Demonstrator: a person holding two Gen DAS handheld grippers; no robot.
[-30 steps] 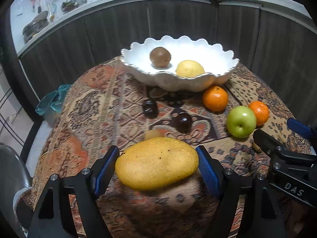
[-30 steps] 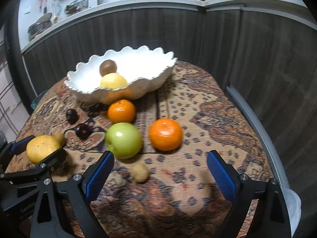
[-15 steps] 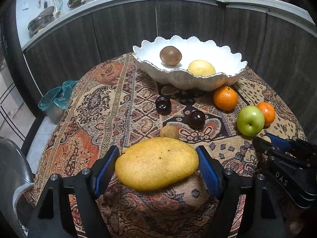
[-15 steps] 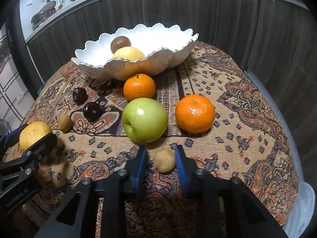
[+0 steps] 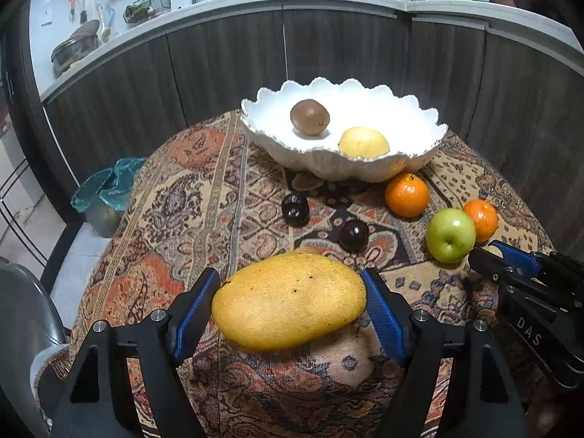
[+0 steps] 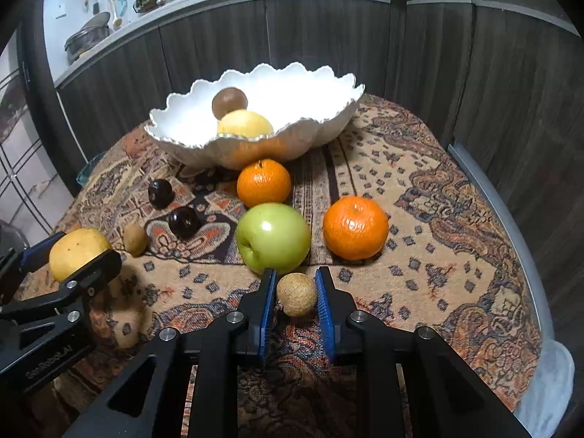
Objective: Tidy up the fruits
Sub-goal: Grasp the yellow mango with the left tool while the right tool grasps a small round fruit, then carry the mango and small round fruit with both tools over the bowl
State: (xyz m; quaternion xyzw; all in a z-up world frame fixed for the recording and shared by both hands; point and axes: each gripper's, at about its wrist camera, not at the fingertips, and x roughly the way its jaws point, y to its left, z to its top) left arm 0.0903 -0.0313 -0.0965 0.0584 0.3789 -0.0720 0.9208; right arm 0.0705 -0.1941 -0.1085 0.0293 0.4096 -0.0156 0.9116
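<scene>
Patterned woven cloth point(image 6: 419, 197) is covering the round bench, which is carrying every fruit in view. White scalloped bowl point(image 5: 412, 135) is sitting at the far side of the cloth and is holding a brown round fruit point(image 5: 309, 117) and a yellow citrus point(image 5: 363, 142). Left hand-held gripper point(image 5: 290, 308) is clasping a large yellow mango point(image 5: 288, 301) between its blue pads, at the near left of the bench; the right wrist view is showing the same mango point(image 6: 78, 253) in those jaws. Green apple point(image 6: 273, 236) is lying near the middle of the cloth, with one orange point(image 6: 263, 182) just behind it, close to the bowl, and a second orange point(image 6: 356, 228) beside it on the right. Two dark plums point(image 6: 160, 193) point(image 6: 184, 222) are lying left of the apple, apart from each other. A small brown kiwi-like fruit point(image 6: 135, 239) is resting just beside the nearer plum. Right hand-held gripper point(image 6: 295, 294) is clenching a small tan round fruit point(image 6: 296, 294), its blue pads pressing on both sides, just in front of the apple.
</scene>
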